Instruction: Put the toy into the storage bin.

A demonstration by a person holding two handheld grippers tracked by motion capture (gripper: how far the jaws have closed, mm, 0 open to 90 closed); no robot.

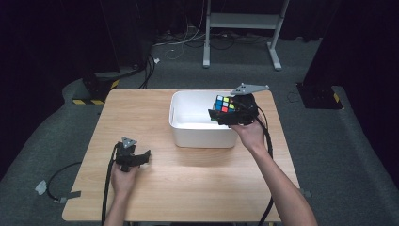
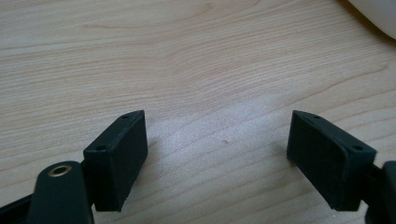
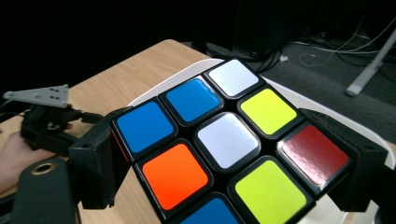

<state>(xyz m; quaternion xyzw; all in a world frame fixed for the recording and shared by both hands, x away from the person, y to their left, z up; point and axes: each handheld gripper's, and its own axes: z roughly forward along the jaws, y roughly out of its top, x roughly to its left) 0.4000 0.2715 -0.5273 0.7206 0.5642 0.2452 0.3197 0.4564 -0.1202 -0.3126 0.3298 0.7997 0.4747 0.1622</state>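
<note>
The right tool clamps a puzzle cube between its two jaws, one pressed to each side of it, and holds it above the white bin, whose rim shows just behind and below the cube in the right gripper view. The left tool rests low over the bare wooden surface, its jaws spread wide with nothing between them, well apart from the bin.
</note>
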